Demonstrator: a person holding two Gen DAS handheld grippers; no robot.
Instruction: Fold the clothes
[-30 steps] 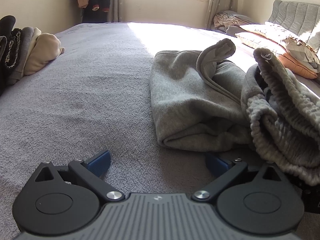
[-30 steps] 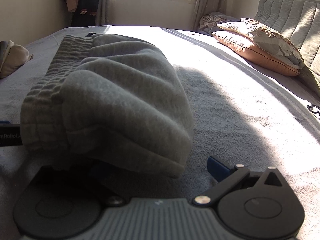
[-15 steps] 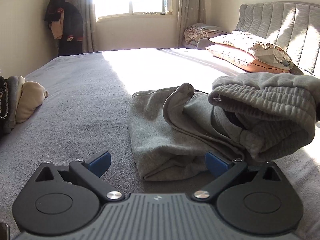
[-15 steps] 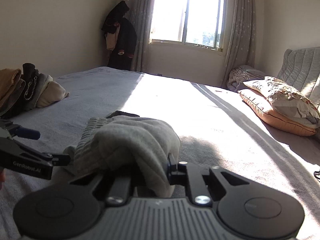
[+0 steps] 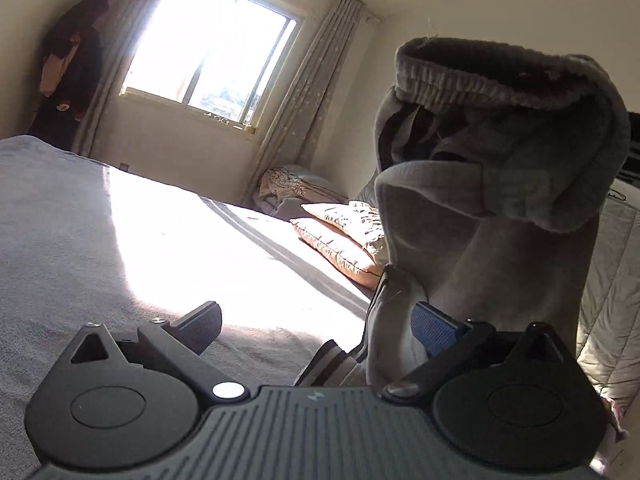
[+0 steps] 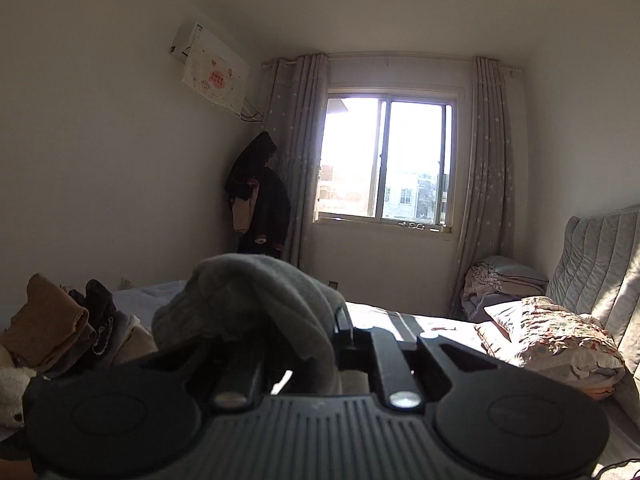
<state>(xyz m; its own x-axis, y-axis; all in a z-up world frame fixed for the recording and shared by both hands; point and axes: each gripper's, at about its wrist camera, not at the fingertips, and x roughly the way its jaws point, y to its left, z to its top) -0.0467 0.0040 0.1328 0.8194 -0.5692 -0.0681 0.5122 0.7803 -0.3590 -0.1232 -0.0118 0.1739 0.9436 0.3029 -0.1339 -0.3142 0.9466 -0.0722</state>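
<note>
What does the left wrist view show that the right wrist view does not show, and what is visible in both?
Only the left wrist view shows the open left gripper and the grey garment hanging at full length, with its ribbed band at the top and the sunlit patch on the bed beside it.

Only the right wrist view shows the right gripper shut on that garment, the pile of folded clothes at the left and the air conditioner on the wall.

Both show the window, the curtains, the dark coat in the corner and the pillows.
</note>
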